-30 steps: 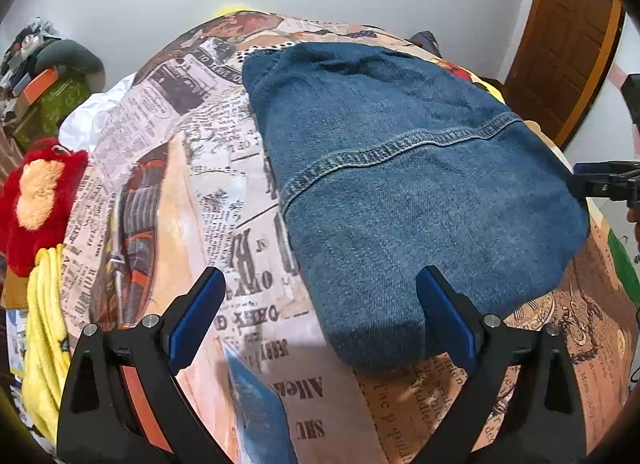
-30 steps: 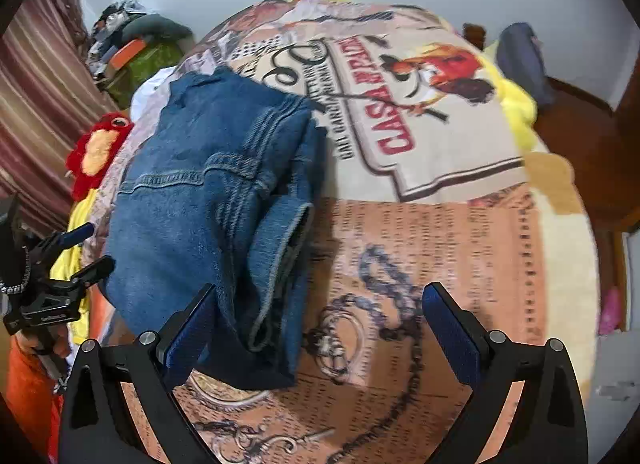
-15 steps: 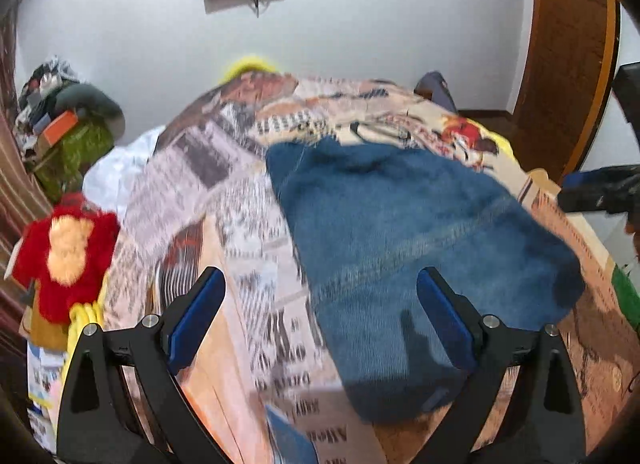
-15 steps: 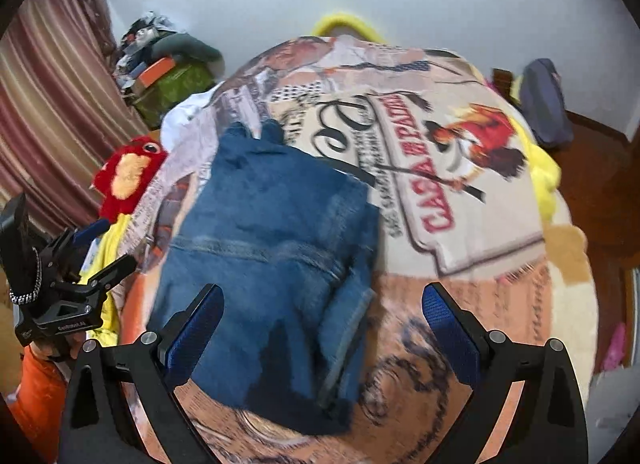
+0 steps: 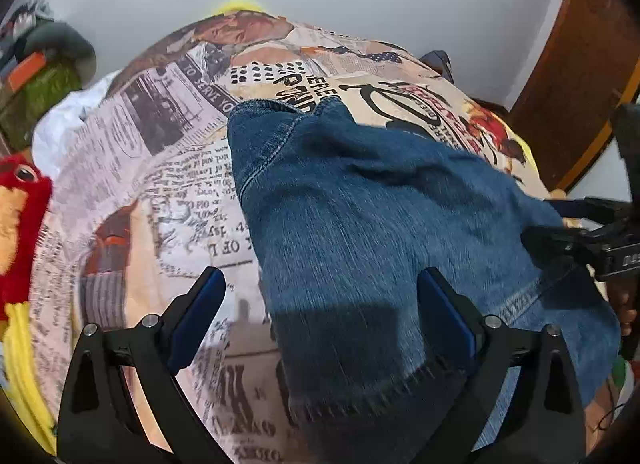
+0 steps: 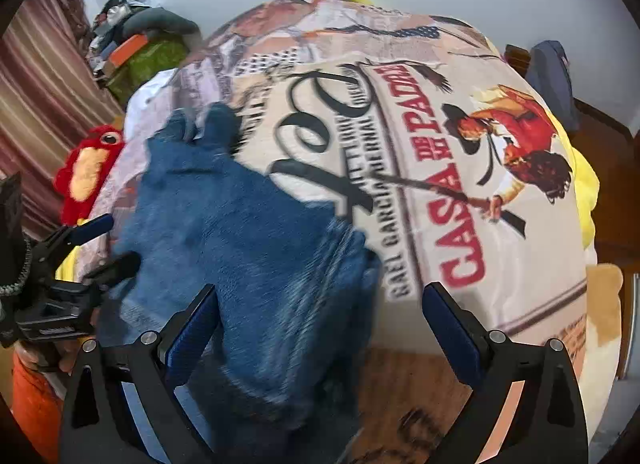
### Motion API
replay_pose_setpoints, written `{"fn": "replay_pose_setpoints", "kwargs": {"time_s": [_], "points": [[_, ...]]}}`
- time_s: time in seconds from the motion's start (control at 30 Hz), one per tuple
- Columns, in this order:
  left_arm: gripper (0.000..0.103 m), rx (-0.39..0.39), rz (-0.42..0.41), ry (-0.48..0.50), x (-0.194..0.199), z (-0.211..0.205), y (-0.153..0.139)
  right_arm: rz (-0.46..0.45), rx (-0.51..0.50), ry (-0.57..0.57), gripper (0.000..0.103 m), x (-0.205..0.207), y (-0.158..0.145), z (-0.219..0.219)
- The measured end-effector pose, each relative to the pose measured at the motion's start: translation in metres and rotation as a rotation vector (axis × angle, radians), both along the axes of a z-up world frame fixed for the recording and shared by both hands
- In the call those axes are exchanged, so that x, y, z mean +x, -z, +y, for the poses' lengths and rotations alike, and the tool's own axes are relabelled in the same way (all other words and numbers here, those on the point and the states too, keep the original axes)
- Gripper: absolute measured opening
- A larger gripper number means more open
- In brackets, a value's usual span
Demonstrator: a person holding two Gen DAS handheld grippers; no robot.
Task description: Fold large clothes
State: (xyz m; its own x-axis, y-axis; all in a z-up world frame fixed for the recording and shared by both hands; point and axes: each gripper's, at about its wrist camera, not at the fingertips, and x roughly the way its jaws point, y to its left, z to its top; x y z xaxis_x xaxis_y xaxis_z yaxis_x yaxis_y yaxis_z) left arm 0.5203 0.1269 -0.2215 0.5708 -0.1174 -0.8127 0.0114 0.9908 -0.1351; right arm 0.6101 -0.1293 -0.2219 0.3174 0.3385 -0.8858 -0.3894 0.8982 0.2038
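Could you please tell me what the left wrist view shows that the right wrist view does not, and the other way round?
Only the left wrist view shows the wooden door and the newspaper-style print on the bedspread. Only the right wrist view shows the striped curtain and the red "CASA" lettering. Both show the folded jeans on the bed, the red plush toy, the left gripper and the right gripper, each with jaws apart and holding nothing.
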Motion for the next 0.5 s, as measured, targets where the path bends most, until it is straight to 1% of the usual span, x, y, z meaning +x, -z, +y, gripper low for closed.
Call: {"fn": "replay_pose_setpoints", "kwargs": {"time_s": [0.03,0.1,0.13,0.27,0.33,0.4,0.5], "points": [[0.099,-0.003,-0.004,-0.005,0.004,0.001,0.001,0.000,-0.003,0.000,0.099,0.005,0.003,-0.001],[0.099,0.015,-0.017,-0.035,0.010,0.004,0.001,-0.027,-0.014,0.022,0.099,0.012,0.006,-0.005],[0.099,0.023,-0.019,-0.043,0.013,0.005,0.000,-0.048,-0.021,0.042,0.099,0.015,0.005,-0.007],[0.099,0.040,-0.021,-0.079,0.021,0.010,-0.005,-0.082,-0.014,0.090,0.099,0.021,-0.007,-0.012],[0.099,0.056,-0.027,-0.088,0.019,0.011,-0.010,-0.108,-0.033,0.083,0.099,0.015,-0.015,-0.012],[0.099,0.080,-0.045,-0.088,0.012,0.012,-0.017,-0.158,-0.071,0.053,0.099,0.003,-0.028,-0.010],[0.099,0.089,-0.083,-0.077,-0.006,0.014,-0.031,-0.208,-0.060,0.021,0.099,-0.018,-0.043,-0.012]]}}
